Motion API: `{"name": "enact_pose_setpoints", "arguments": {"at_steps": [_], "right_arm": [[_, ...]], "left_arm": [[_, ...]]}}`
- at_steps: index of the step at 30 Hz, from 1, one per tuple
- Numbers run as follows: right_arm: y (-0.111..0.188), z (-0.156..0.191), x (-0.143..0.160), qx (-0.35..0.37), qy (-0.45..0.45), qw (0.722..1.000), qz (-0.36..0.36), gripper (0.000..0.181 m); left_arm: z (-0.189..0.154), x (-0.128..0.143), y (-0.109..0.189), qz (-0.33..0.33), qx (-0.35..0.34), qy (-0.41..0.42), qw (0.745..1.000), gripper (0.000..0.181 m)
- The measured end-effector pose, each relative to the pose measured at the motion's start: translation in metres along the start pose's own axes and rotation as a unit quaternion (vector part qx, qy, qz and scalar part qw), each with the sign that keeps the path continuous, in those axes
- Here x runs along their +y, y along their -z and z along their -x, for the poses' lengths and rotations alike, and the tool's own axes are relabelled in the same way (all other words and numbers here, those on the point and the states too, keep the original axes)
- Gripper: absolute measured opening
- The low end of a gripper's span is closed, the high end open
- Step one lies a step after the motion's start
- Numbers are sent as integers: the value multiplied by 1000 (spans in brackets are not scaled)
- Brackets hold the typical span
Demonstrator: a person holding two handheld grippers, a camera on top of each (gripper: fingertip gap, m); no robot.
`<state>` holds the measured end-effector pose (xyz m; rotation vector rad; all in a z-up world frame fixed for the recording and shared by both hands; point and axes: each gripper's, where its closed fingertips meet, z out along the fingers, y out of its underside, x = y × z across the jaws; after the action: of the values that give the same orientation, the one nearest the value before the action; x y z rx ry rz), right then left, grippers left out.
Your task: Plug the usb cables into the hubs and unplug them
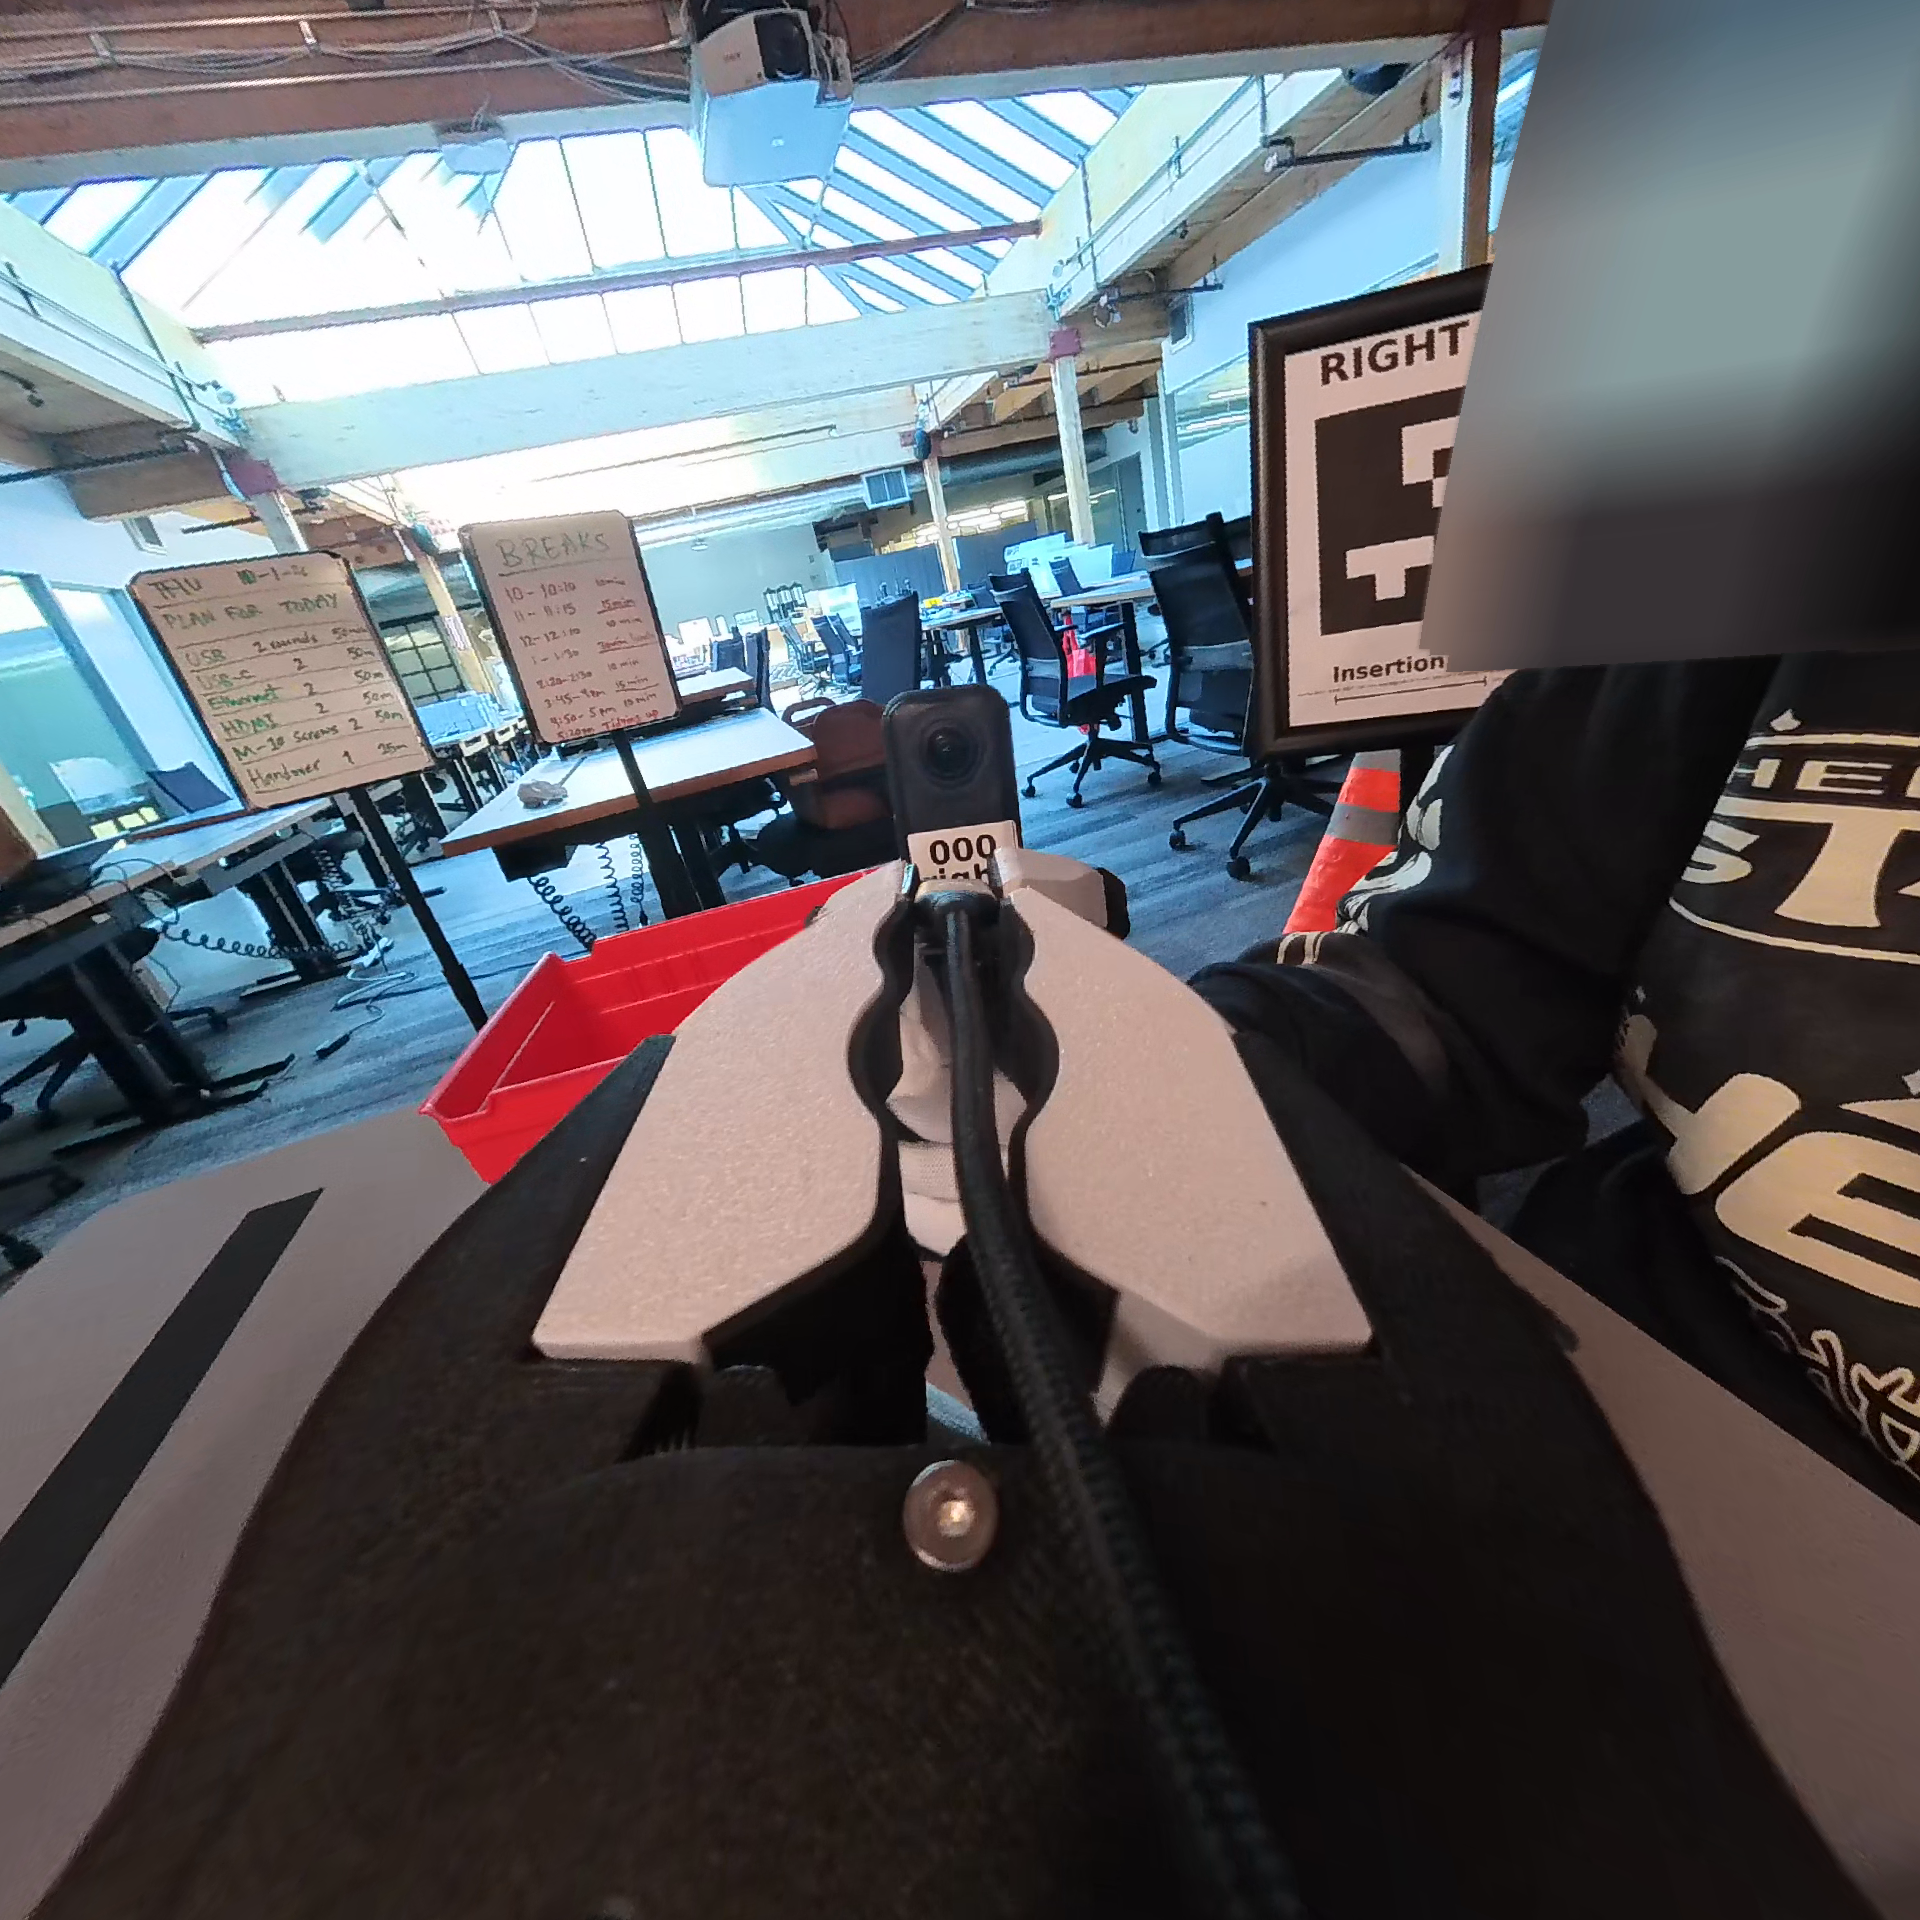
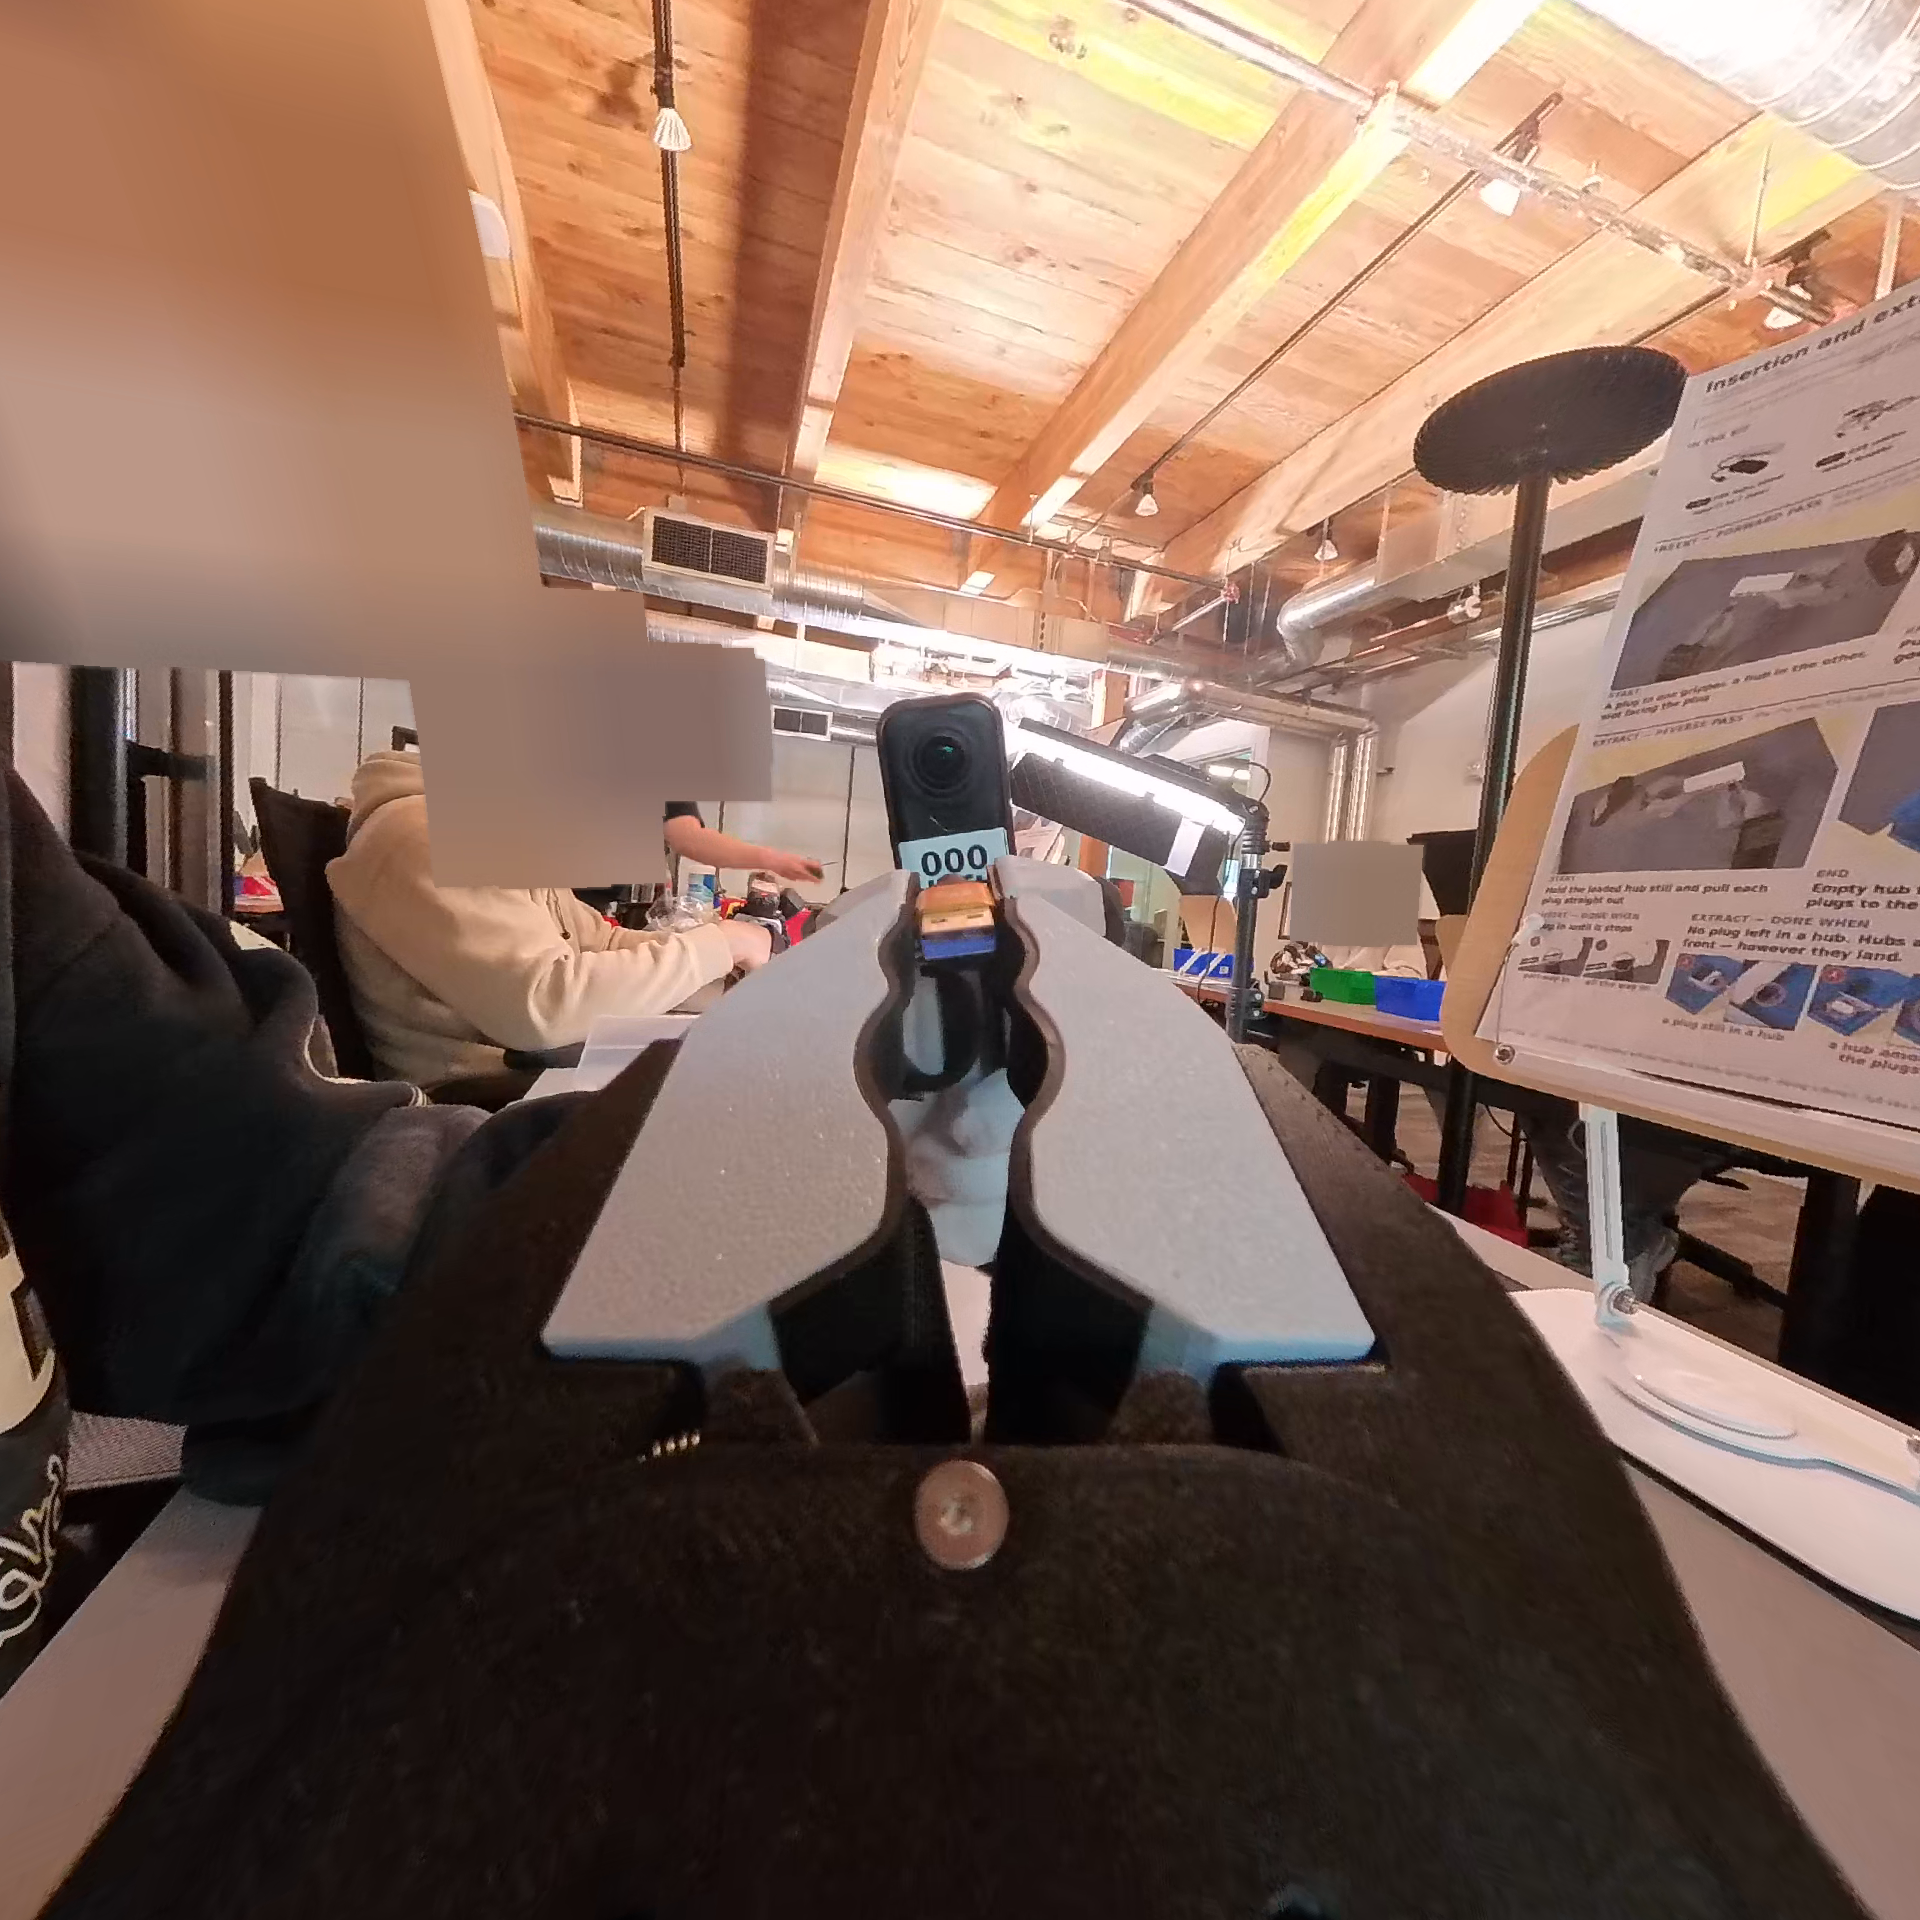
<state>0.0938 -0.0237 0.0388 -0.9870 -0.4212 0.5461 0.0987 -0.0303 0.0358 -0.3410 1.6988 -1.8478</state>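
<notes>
While both grippers point at each other in mid-air, the left gripper (image 1: 951, 883) sits at the centre of its frame with its grey fingers (image 1: 748, 1143) pressed together on a black braided cable (image 1: 982, 1122) that runs back toward the lower middle. Behind it, a red bin (image 1: 582, 1029) lies left of centre and a framed sign (image 1: 1351, 520) stands at the right. At the centre of the right wrist view, the right gripper (image 2: 958, 914) is clamped on a USB plug (image 2: 958, 920) with a blue insert, its metal end facing the camera (image 2: 940, 779) of the other tool. An instruction sheet (image 2: 1745, 748) leans at the right edge.
</notes>
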Motion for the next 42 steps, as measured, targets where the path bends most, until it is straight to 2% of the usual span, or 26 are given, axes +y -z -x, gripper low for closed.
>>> {"name": "enact_pose_setpoints", "arguments": {"at_steps": [3,6,7,8,9,10,12,14,17,20,21,22,23,26,28,30,32,34,36,38,40,42], "right_arm": [[-1,-1,0,7,3,1000,4,15],[0,-12,6,33,-22,999,22,16],[1,-18,14,45,-31,997,44,22],[2,-25,27,60,-38,993,89,36],[5,-30,47,70,-37,984,160,51],[12,-33,73,78,-32,964,251,62],[39,-28,128,63,-24,898,435,76],[60,-16,164,43,-35,839,541,71],[66,-7,185,31,-33,805,591,54],[81,-12,205,39,0,766,642,54],[82,-11,211,38,-2,762,647,53],[75,-9,213,39,-18,776,629,45],[73,-9,217,41,-19,777,628,31],[71,-9,218,40,-24,778,627,31],[64,-14,213,60,-44,796,601,31],[49,-26,195,96,-83,837,532,30],[35,-41,164,132,-136,883,430,30],[29,-57,127,162,-186,917,315,30],[33,-72,95,182,-233,932,210,30],[41,-84,76,195,-270,932,143,31],[47,-87,68,191,-281,931,132,31],[50,-86,56,191,-244,939,151,31]], "left_arm": [[1,-1,0,-8,-4,4,1000,15],[12,1,5,25,-42,-6,999,15],[19,-6,12,19,-66,-14,998,15],[25,-15,21,7,-87,-18,996,15],[32,-24,32,0,-115,-24,993,15],[40,-33,45,-3,-147,-39,988,15],[48,-52,68,-16,-198,-69,978,15],[48,-73,85,-43,-224,-90,969,15],[44,-92,99,-58,-246,-118,960,15],[41,-101,102,-65,-256,-136,955,15],[40,-103,102,-68,-256,-137,954,15],[39,-104,102,-69,-257,-140,954,15],[39,-105,102,-69,-257,-143,953,15],[39,-106,101,-70,-262,-147,951,15],[42,-107,102,-71,-280,-153,945,15],[45,-104,102,-59,-299,-167,938,15],[51,-97,100,-18,-329,-200,923,15],[53,-84,91,28,-334,-229,914,15],[56,-67,79,69,-329,-242,910,15],[56,-55,66,80,-314,-235,917,15],[57,-48,59,78,-305,-224,922,15],[56,-48,58,76,-301,-222,924,15]]}}
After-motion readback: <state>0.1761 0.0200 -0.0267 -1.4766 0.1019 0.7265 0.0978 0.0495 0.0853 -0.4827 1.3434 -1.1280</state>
